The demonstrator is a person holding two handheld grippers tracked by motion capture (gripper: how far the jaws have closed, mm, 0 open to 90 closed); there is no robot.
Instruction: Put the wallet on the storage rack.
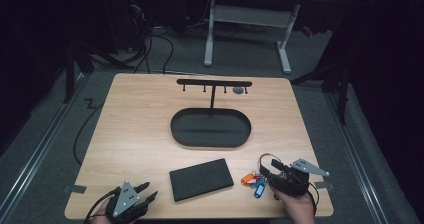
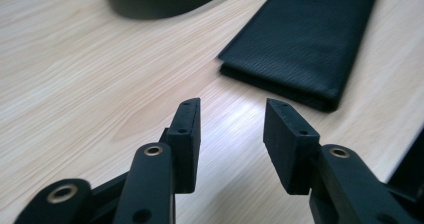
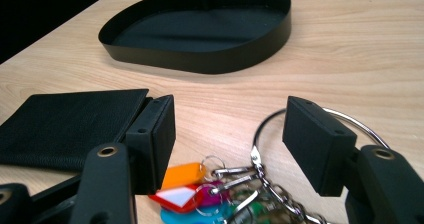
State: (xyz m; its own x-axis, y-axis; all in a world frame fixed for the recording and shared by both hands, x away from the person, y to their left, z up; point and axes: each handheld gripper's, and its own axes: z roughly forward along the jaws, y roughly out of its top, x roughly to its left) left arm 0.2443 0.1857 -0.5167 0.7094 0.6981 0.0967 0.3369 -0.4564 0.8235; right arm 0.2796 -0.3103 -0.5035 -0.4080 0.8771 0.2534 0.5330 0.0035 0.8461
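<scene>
Reaching for the keys (image 3: 220,194) with my right gripper (image 3: 227,134), I have its jaws standing apart on either side of the bunch, pads not yet pressing on it. The keys lie on the table (image 1: 135,129) near its front right edge, just right of the wallet (image 1: 201,178), with the big ring (image 3: 320,119) by my right jaw. My left gripper (image 2: 232,134) hovers open and empty near the wallet's corner. I judge this the approach step. Next I should lower a little, centre the ring or tags between the pads, then close; the stand (image 1: 214,84) with its tray (image 1: 210,140) waits beyond.
</scene>
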